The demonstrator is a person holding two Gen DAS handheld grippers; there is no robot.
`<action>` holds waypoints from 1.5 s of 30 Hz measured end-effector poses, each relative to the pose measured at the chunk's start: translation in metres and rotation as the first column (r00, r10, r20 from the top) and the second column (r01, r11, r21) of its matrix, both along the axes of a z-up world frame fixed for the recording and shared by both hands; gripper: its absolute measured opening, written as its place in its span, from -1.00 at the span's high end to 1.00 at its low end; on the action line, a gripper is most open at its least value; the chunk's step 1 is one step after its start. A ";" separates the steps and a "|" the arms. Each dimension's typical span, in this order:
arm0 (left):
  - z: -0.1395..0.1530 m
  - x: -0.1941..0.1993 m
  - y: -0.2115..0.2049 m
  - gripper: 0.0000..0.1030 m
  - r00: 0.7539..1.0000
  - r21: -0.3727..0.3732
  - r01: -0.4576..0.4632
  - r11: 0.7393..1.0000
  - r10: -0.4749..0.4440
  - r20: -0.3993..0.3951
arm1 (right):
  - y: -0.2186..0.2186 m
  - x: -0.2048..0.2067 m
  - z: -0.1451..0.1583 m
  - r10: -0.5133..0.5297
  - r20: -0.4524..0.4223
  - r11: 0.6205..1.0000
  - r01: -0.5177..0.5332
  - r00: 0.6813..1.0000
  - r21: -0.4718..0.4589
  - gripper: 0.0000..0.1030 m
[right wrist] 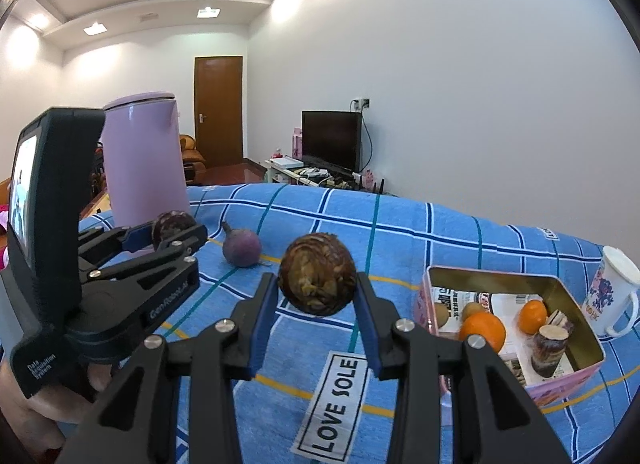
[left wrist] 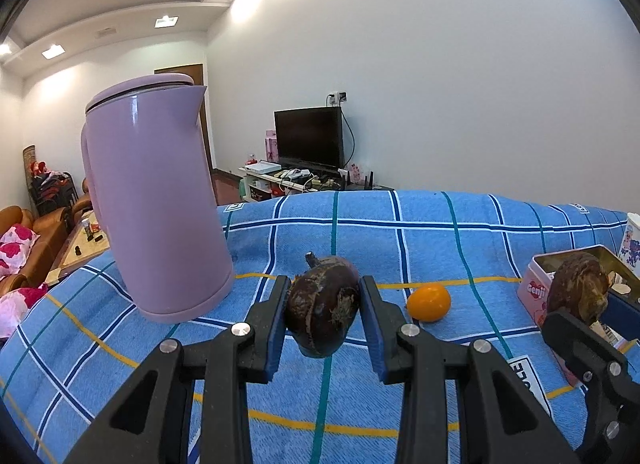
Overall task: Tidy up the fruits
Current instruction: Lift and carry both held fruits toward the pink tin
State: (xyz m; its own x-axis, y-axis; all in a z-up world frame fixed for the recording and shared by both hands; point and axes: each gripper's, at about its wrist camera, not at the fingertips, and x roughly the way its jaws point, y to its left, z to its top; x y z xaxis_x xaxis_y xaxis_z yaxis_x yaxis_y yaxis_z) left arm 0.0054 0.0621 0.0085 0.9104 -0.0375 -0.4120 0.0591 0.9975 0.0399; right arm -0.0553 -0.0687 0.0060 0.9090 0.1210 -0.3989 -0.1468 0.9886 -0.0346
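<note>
Left wrist view: our left gripper [left wrist: 323,304] clamps a dark purple fruit [left wrist: 323,306].
Our right gripper [right wrist: 316,290] grips a brown scaly fruit [right wrist: 317,274]; pink tin [right wrist: 576,300] at three o'clock.

White walls, a wooden door [right wrist: 218,111], a dark TV [left wrist: 309,138] (ceiling lights on)

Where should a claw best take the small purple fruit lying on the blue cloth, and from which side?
Grip the purple fruit across its round belly, from above; its thin stem, tilted up-left, is too slim to hold. First free a claw: the left claw holds a dark fruit, the right claw a brown scaly fruit.
</note>
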 end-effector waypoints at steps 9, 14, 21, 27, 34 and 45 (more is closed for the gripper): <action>-0.002 -0.005 -0.004 0.29 1.000 0.002 -0.005 1.000 0.005 -0.008 | -0.005 -0.007 0.003 0.000 0.023 1.000 0.000 1.000 0.000 0.19; -0.002 -0.008 -0.009 0.29 1.000 0.006 -0.003 1.000 0.003 -0.012 | -0.005 -0.010 0.003 0.003 0.026 1.000 -0.003 1.000 -0.016 0.19; -0.003 -0.005 0.001 0.29 0.999 -0.029 -0.033 0.999 0.032 -0.034 | -0.031 -0.014 0.006 -0.011 0.016 0.998 0.010 1.000 0.067 0.19; -0.005 0.005 0.020 0.29 0.995 -0.094 -0.074 0.993 0.067 -0.075 | -0.069 -0.019 0.003 0.051 -0.032 0.977 -0.043 0.998 0.211 -0.04; -0.005 0.004 0.026 0.29 0.994 -0.094 -0.092 0.991 0.087 -0.060 | -0.017 0.014 -0.031 0.240 -0.274 0.967 -0.203 0.931 0.155 -0.04; -0.005 0.005 0.021 0.29 0.997 -0.083 -0.064 0.994 0.060 -0.058 | 0.001 0.037 -0.057 0.288 -0.484 0.957 -0.268 0.826 0.113 0.04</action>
State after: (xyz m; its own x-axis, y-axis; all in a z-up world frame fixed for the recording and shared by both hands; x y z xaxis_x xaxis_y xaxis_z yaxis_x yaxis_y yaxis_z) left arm 0.0100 0.0829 0.0035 0.8878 -0.0186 -0.4598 -0.0032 0.9989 -0.0465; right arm -0.0184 -0.0674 -0.0512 0.5210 0.3631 -0.7725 -0.4030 0.9024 0.1524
